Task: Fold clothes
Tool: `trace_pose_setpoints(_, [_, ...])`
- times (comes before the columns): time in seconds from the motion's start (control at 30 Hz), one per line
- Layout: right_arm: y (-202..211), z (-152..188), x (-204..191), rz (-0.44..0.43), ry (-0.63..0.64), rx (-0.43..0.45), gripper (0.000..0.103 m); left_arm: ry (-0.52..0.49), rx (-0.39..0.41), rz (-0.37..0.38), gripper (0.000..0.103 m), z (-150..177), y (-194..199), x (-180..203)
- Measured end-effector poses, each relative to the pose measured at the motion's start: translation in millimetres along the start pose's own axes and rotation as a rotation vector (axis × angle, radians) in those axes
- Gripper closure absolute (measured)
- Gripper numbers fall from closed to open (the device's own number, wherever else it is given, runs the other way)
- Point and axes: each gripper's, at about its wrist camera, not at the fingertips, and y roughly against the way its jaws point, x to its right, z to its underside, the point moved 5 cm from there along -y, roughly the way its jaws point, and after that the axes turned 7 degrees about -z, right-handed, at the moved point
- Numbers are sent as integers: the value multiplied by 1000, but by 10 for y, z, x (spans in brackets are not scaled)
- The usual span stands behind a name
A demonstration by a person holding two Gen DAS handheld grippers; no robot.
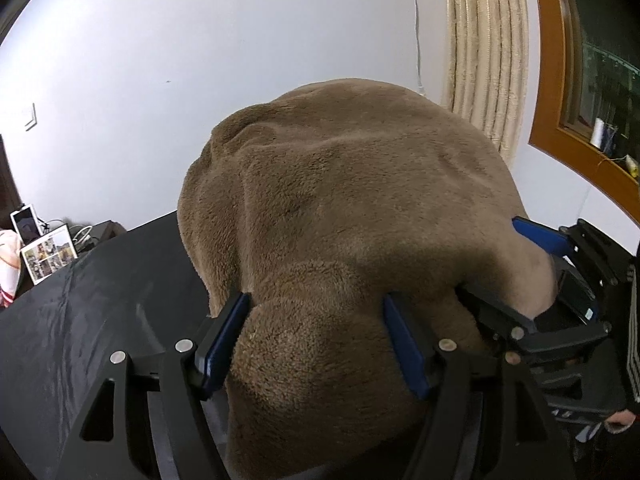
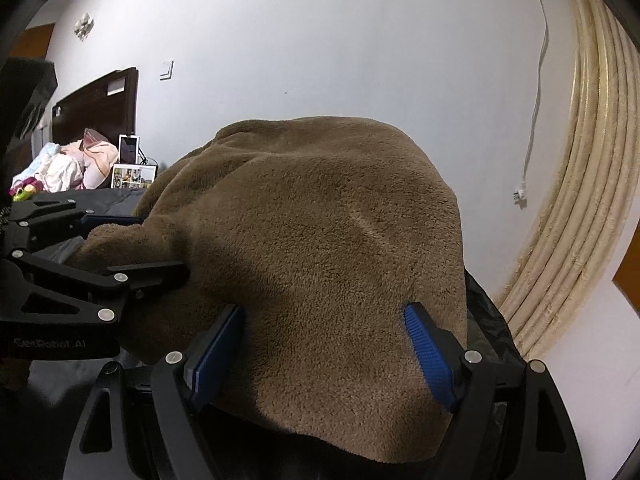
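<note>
Both grippers are spread wide with brown fleece bunched between the pads. On the left gripper [image 1: 316,340] a thick roll of the brown fleece garment [image 1: 352,208] fills the whole gap and the blue pads [image 1: 222,344] press into it on both sides, so it's gripping that fold. The right gripper [image 2: 326,354] is much the same: the hem of the garment [image 2: 320,240] lies between its blue pads [image 2: 430,354] and touches both, though the fabric looks flatter there, so I can't swear how hard it's pinched.

The two tools sit just beside each other at the near edge. The rest of the fleece humps up in front of them on the black table cover [image 1: 100,312] and blocks most of the view ahead.

Further back on the left are photo frames [image 1: 48,258] and a headboard [image 2: 96,100] with piled bedding. Behind everything is a white wall [image 1: 200,60], with a cream curtain [image 1: 484,40] and a wooden window frame [image 1: 548,80] on the right.
</note>
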Motion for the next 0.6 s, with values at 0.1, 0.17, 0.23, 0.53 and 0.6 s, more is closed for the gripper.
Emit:
trace_pose_setpoints(0.1, [6, -9, 9, -4, -3, -13, 19, 11, -9, -16, 30, 1, -15, 51])
trace_pose_setpoints(0.17, [22, -18, 17, -9, -4, -17, 19, 23, -18, -22, 30, -17, 6, 67])
trace_pose_setpoints(0.23, [40, -53, 16, -8, 5, -22, 18, 22, -20, -33, 29, -28, 43, 90])
trace_pose_setpoints(0.53, [379, -63, 98, -7, -68, 22, 18, -23, 10, -87, 25, -61, 255, 177])
trace_pose_setpoints(0.6, [326, -7, 121, -3, -69, 0, 18, -19, 5, -82, 25, -19, 260, 138])
